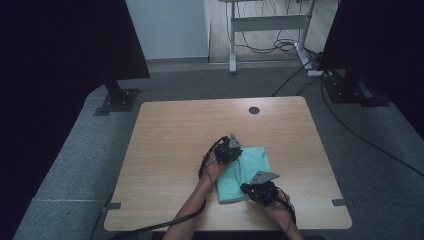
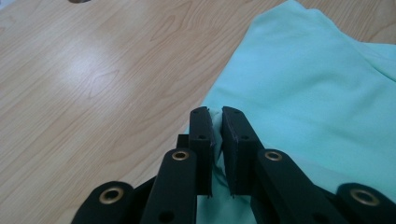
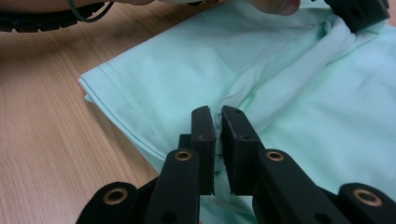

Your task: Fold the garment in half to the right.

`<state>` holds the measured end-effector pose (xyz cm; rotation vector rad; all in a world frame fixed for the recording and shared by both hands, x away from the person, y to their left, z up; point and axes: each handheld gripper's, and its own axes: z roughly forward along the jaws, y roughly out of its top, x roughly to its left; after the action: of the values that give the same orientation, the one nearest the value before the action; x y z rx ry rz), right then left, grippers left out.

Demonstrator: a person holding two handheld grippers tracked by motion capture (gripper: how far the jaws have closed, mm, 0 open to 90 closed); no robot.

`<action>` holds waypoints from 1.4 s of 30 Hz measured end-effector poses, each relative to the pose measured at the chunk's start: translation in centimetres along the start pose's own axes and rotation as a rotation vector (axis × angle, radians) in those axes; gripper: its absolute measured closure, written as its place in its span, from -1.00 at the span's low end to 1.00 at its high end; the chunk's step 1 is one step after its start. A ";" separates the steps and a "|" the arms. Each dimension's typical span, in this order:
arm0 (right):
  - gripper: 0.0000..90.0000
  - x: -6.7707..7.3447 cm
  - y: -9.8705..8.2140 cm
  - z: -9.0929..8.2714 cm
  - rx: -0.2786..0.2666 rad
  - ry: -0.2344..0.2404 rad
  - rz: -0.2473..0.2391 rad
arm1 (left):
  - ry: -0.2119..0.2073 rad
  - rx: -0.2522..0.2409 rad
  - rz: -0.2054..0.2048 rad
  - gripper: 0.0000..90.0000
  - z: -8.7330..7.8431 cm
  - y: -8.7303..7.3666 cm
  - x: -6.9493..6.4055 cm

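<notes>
A folded mint-green cloth [image 1: 246, 170] lies on the wooden table [image 1: 175, 150], right of centre near the front. My left gripper [image 1: 236, 150] sits at the cloth's far left corner. In the left gripper view it [image 2: 217, 112] is shut, with a pinch of the cloth [image 2: 303, 79] between its jaws. My right gripper [image 1: 247, 186] is at the cloth's near edge. In the right gripper view it [image 3: 218, 111] is shut on a raised fold of the cloth [image 3: 187, 60], whose stitched hem runs at the left. The left gripper [image 3: 359, 11] shows at the far right there, with the fabric pulled in a ridge toward it.
A round cable hole [image 1: 254, 110] is in the table's far edge. Bare wood stretches to the left of the cloth. Dark stands [image 1: 117, 97] and a desk frame with cables [image 1: 270, 25] stand on the grey floor beyond the table.
</notes>
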<state>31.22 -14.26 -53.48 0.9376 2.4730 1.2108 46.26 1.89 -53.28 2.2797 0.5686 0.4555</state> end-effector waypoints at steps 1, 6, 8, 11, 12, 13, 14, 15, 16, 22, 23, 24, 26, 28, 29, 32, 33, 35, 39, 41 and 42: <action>0.84 0.2 0.1 0.2 0.000 0.003 -0.001 | 0.001 0.001 -0.002 0.84 -0.1 -0.1 0.1; 0.83 1.0 0.8 1.1 0.002 0.013 -0.007 | 0.001 0.001 -0.011 0.84 -0.9 -0.9 0.6; 0.83 1.4 1.0 1.4 0.003 0.017 -0.013 | 0.001 0.004 -0.017 0.84 -1.2 -1.2 0.8; 0.83 1.8 1.4 1.9 0.003 0.025 -0.018 | 0.006 0.017 -0.015 0.85 -1.7 -1.5 1.2; 0.83 1.9 1.5 2.0 0.002 0.027 -0.020 | 0.008 0.019 -0.017 0.85 -1.8 -1.7 1.3; 0.83 2.1 1.6 2.2 0.003 0.031 -0.020 | 0.009 0.021 -0.021 0.85 -2.0 -1.9 1.4; 0.83 2.1 1.6 2.2 0.003 0.031 -0.020 | 0.009 0.021 -0.021 0.85 -2.0 -1.9 1.4; 0.83 2.3 1.8 2.4 0.002 0.034 -0.023 | 0.009 0.020 -0.022 0.86 -2.2 -2.0 1.5; 0.83 2.4 1.9 2.5 0.002 0.035 -0.027 | 0.005 0.018 -0.030 0.86 -2.4 -2.3 1.7; 0.83 2.7 2.1 2.6 0.007 0.033 -0.034 | 0.011 0.031 -0.012 0.87 -2.4 -2.1 1.6; 0.83 2.6 2.1 2.6 0.007 0.036 -0.035 | 0.013 0.036 -0.004 0.87 -2.4 -2.0 1.6; 0.83 2.6 2.1 2.6 0.005 0.039 -0.033 | 0.018 0.040 0.003 0.88 -2.4 -2.0 1.6; 0.84 2.5 2.1 2.5 -0.002 0.043 -0.029 | 0.037 0.047 0.025 0.92 -2.5 -1.7 1.6; 0.84 2.5 2.2 2.3 -0.006 0.041 -0.029 | 0.044 0.034 0.024 0.93 -2.8 -1.4 1.6; 0.84 2.5 2.2 2.2 -0.007 0.042 -0.031 | 0.047 0.026 0.022 0.93 -2.9 -1.2 1.5; 0.84 2.4 2.4 1.8 -0.021 0.042 -0.032 | 0.052 0.016 0.034 0.93 -3.3 -0.7 1.5; 0.84 2.4 2.5 1.6 -0.027 0.044 -0.031 | 0.056 0.012 0.038 0.93 -3.5 -0.5 1.5; 0.84 2.3 2.7 1.2 -0.035 0.043 -0.030 | 0.060 -0.004 0.040 0.93 -3.8 0.0 1.5; 0.84 2.1 2.9 0.4 -0.046 0.033 -0.032 | 0.069 -0.049 0.058 0.93 -4.2 0.9 1.3; 0.84 1.9 2.9 -0.1 -0.054 0.029 -0.029 | 0.065 -0.074 0.062 0.93 -4.2 1.4 1.1; 0.84 1.8 2.9 -0.3 -0.060 0.029 -0.024 | 0.062 -0.083 0.069 0.93 -4.1 1.7 0.9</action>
<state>31.00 -12.02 -50.91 0.8784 2.4477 1.2923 45.50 3.63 -49.16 2.2174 0.4940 0.5754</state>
